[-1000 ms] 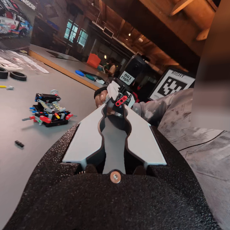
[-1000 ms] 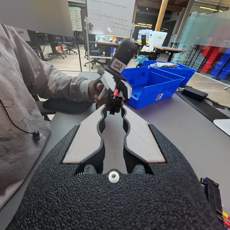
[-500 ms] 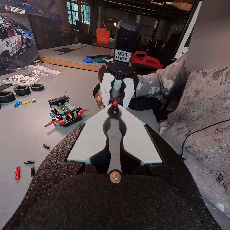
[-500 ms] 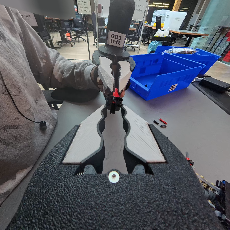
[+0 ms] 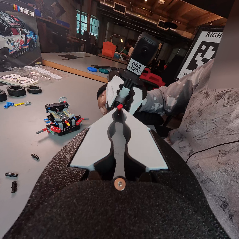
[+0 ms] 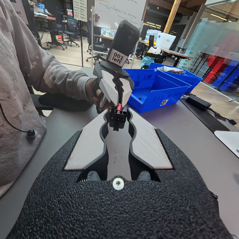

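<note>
Left gripper [image 5: 119,112] fingers pinched a ribbed red pin [image 5: 119,106]; right gripper [image 6: 117,113] fingers clamped a boxy black brick block [image 6: 118,118]. Matte grey surface [image 5: 19,142], brick chassis [image 5: 62,118] at 10 o'clock.

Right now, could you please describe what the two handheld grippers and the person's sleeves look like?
Each gripper, left and right, has a rough black body, two pale grey wavy-edged fingers and a silver screw. Each carries an upright black camera bearing a white label. The sleeves are grey with pale splotches.
</note>
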`<state>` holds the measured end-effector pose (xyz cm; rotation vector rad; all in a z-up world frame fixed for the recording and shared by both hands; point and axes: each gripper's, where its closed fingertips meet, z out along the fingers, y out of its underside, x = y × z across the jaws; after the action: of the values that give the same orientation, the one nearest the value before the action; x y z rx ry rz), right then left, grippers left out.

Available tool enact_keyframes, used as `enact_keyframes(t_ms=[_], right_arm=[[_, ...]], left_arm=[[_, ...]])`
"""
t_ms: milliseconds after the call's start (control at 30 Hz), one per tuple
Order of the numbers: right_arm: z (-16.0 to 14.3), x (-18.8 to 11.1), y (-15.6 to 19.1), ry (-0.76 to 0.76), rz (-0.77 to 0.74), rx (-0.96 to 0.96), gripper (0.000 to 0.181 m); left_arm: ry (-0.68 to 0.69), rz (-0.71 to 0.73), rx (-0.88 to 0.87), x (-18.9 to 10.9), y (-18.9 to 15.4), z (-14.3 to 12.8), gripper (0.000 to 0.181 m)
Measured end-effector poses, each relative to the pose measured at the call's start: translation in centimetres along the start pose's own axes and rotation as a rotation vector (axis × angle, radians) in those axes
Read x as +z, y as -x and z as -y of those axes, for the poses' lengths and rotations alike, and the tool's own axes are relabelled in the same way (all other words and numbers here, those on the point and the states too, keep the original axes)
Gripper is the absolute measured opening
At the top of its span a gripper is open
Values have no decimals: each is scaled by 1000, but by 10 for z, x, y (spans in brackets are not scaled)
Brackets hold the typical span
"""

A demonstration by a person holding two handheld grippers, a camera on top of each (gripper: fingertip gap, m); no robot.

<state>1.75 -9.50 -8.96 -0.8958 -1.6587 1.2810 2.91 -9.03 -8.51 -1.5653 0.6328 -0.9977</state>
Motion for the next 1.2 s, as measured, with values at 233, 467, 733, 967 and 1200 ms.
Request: enact_keyframes(t_ms=[233,467,733,967,1200], right_arm=[[-13,-34,-32,21,-81,17,25],[-78,-11,-30,340,-80,-87,27],[-105,-4,-24,497,-79,-83,47],[-11,-7,-14,67,-78,-94,14],[-14,-5,-10,81,-67,-102,7]], left_arm=[[-94,113,-38,-43,32,17,0],[0,95,-11,-15,32,1,0],[36,73,-45,-9,30,-13,2],[28,36,-51,-6,23,-12,2],[16,10,-43,-3,14,-10,3]])
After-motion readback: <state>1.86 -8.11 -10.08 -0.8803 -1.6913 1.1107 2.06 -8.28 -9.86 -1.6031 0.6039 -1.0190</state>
